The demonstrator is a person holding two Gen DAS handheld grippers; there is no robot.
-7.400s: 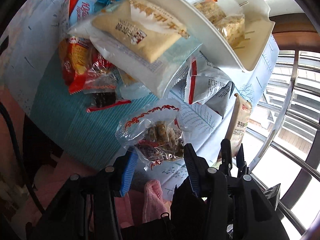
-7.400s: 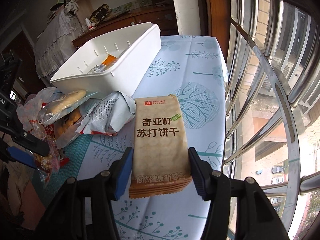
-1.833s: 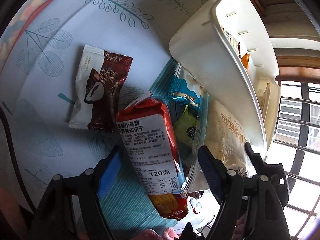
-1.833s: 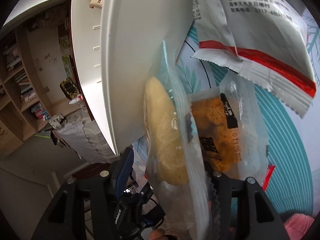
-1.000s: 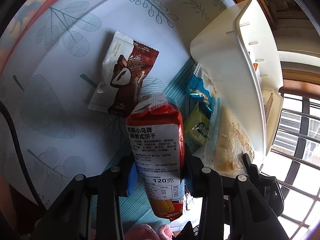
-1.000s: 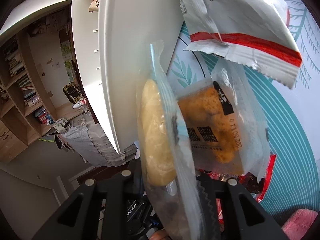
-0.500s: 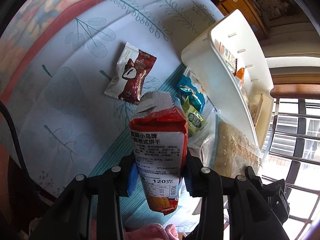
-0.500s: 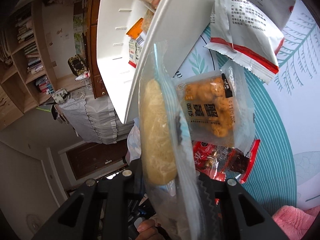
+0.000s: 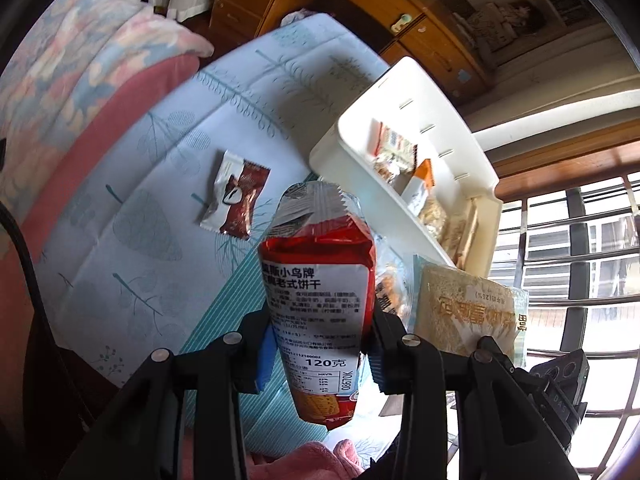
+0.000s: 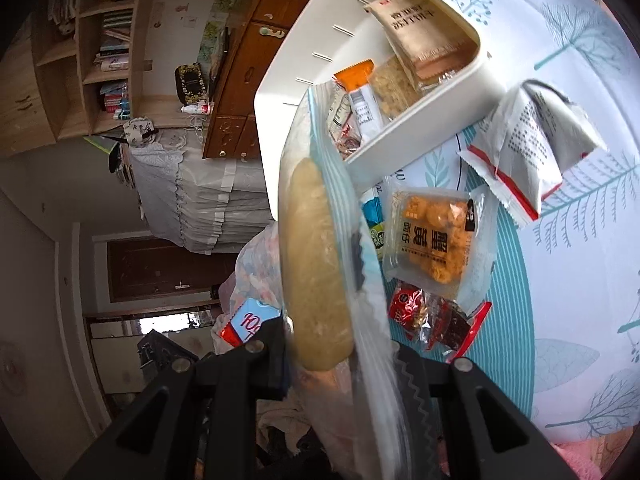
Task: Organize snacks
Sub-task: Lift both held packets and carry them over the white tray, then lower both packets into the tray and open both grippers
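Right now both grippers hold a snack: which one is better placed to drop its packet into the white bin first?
Probably right: its clear-bagged pastry already overlaps the white bin rim, while the left's red biscuit pack hangs over the tablecloth.

Both wrist views raised above the table (image 9: 168, 128), looking down along the fingers, sharing the white bin (image 9: 404, 116) (image 10: 432, 104)

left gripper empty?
No, the left gripper is shut on the red biscuit pack, lifted off the table.

Bare tablecloth (image 9: 132, 184) left of bin (image 9: 348, 152)
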